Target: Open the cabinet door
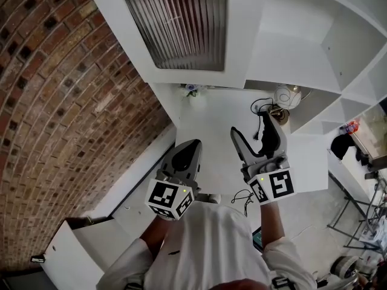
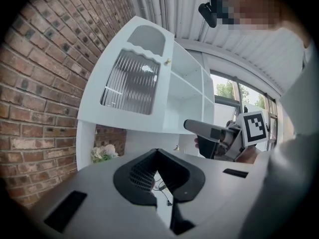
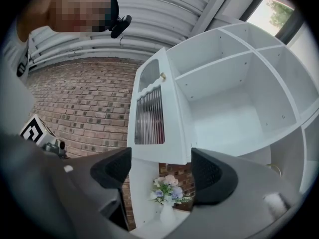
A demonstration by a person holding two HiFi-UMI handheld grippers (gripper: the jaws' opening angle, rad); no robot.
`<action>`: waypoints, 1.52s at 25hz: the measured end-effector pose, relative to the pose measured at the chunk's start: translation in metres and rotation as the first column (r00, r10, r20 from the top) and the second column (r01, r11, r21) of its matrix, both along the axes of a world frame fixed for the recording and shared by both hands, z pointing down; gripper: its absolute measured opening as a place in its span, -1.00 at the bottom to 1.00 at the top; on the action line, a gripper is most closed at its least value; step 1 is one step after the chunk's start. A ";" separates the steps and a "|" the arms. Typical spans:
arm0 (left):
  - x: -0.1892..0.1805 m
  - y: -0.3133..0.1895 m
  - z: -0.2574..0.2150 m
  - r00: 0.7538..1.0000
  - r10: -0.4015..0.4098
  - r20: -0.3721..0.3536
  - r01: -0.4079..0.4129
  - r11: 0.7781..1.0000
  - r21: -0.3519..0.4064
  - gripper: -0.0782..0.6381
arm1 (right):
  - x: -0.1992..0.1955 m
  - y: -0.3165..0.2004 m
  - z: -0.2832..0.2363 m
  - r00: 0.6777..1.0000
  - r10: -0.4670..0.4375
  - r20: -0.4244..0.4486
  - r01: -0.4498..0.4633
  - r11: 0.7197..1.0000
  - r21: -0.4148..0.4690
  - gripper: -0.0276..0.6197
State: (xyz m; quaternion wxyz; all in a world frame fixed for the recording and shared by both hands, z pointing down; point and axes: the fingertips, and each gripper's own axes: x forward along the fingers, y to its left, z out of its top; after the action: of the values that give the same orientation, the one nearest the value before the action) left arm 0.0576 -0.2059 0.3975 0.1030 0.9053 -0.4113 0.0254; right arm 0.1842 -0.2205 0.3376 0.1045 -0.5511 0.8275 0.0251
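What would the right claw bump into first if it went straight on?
Probably the door: its bottom edge shows inside the right claw. The flowers sit lower and farther back, but depth is unclear.

Head view's top edge clips the cabinet door (image 1: 181, 29). The flowers (image 1: 191, 90) under it are tiny and half covered. In my right gripper view, the vase (image 3: 167, 214) foot sinks behind the right gripper (image 3: 161, 168).

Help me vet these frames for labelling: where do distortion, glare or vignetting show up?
Head view: evenly daylit and sharp, brick wall bowed by the wide lens. Left gripper view: black vignette corners, window partly washed out, cabinet door edges bowed. Right gripper view: same dark rim, shelves bent, flowers fairly sharp.
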 end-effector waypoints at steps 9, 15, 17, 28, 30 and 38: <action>0.000 -0.011 -0.010 1.000 0.002 -0.023 -0.001 1.000 0.025 -0.76 | -0.001 -0.020 -0.024 1.000 0.018 0.023 -0.019 0.999 0.045 0.28; -0.002 -0.017 -0.010 0.999 -0.006 -0.031 0.007 1.000 0.022 -0.76 | 0.000 -0.034 -0.032 0.999 0.026 0.023 -0.027 0.998 0.058 0.29; -0.002 -0.019 -0.010 1.000 -0.005 -0.031 0.006 1.000 0.023 -0.76 | 0.000 -0.039 -0.034 0.999 0.029 0.021 -0.031 0.998 0.062 0.29; -0.003 -0.036 -0.019 1.000 -0.009 -0.023 0.010 0.999 0.054 -0.76 | -0.005 -0.063 -0.045 0.998 0.051 0.042 -0.054 0.996 0.066 0.30; -0.004 -0.038 -0.020 1.000 -0.009 -0.022 0.010 0.998 0.056 -0.76 | -0.005 -0.067 -0.046 0.998 0.055 0.038 -0.057 0.996 0.067 0.30; -0.005 -0.044 -0.021 1.000 -0.007 -0.027 0.009 0.999 0.052 -0.76 | -0.007 -0.081 -0.045 0.997 0.066 0.030 -0.068 0.996 0.060 0.30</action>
State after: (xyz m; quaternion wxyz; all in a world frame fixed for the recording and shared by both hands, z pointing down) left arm 0.0523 -0.2503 0.3763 0.0847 0.9063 -0.4141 0.0022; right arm 0.1773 -0.3020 0.2929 0.1318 -0.5753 0.8059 0.0462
